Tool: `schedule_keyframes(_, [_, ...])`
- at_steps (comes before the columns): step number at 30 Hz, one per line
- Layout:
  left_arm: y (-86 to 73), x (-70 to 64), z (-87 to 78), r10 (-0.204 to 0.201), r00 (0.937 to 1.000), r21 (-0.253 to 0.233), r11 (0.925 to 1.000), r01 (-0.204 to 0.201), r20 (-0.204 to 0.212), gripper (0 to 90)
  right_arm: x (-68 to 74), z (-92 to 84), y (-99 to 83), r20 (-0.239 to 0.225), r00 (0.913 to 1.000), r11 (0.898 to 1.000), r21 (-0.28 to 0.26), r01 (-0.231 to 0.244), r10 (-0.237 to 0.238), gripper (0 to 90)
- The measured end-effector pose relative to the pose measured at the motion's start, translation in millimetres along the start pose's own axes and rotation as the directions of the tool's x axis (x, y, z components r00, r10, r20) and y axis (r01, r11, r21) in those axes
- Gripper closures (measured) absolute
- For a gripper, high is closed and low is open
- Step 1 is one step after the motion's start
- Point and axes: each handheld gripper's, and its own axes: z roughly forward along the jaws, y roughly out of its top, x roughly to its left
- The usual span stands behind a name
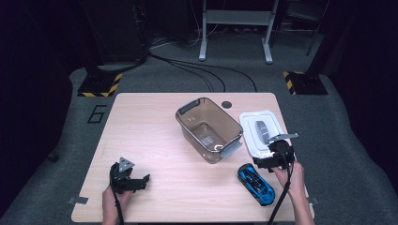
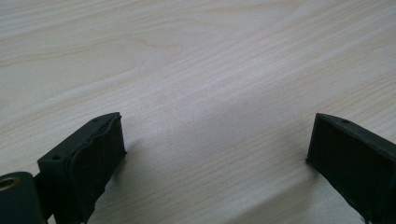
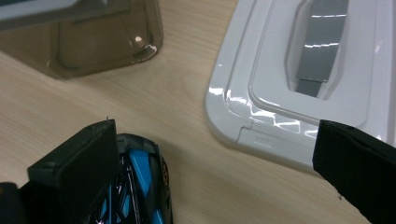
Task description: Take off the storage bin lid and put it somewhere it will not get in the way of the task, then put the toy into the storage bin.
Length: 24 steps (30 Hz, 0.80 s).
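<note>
In the right gripper view the blue toy car [image 3: 140, 186] is half hidden behind one jaw. It sits just beside the white lid [image 1: 261, 132]. The smoky bin [image 1: 209, 129] looks empty. Right gripper [image 1: 274, 157] is spread wide, holding nothing; left gripper [image 1: 136, 182] is also spread, well apart from the bin.

The left tool [image 1: 141, 180] sits low at the near left, held in the left hand [image 1: 111, 200], jaws spread wide. The right tool [image 1: 271, 157], in the right hand [image 1: 292, 177] at the near right, is likewise wide apart and empty.
</note>
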Motion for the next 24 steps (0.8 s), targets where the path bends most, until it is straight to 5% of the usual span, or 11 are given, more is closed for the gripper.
schedule_keyframes(10, [0.0, 0.0, 0.1, -0.001, 1.0000, -0.001, 1.0000, 0.001, 0.002, 4.0, 21.7, 9.0, -5.5, -0.067, 0.9952, 0.996, 0.042, 0.074, -0.071, 0.0])
schedule_keyframes(18, [-0.4, -0.3, 0.7, -0.003, 1.0000, -0.010, 0.9999, 0.003, -0.003, 3.9, 41.8, 24.1, -8.5, -0.079, 0.9909, 0.986, 0.120, 0.117, -0.108, 0.0])
schedule_keyframes(24, [-0.4, -0.4, 0.6, -0.004, 1.0000, -0.008, 1.0000, 0.004, -0.002, 3.9, 52.3, 36.2, -8.7, -0.070, 0.9939, 0.980, 0.173, 0.096, -0.084, 0.0])
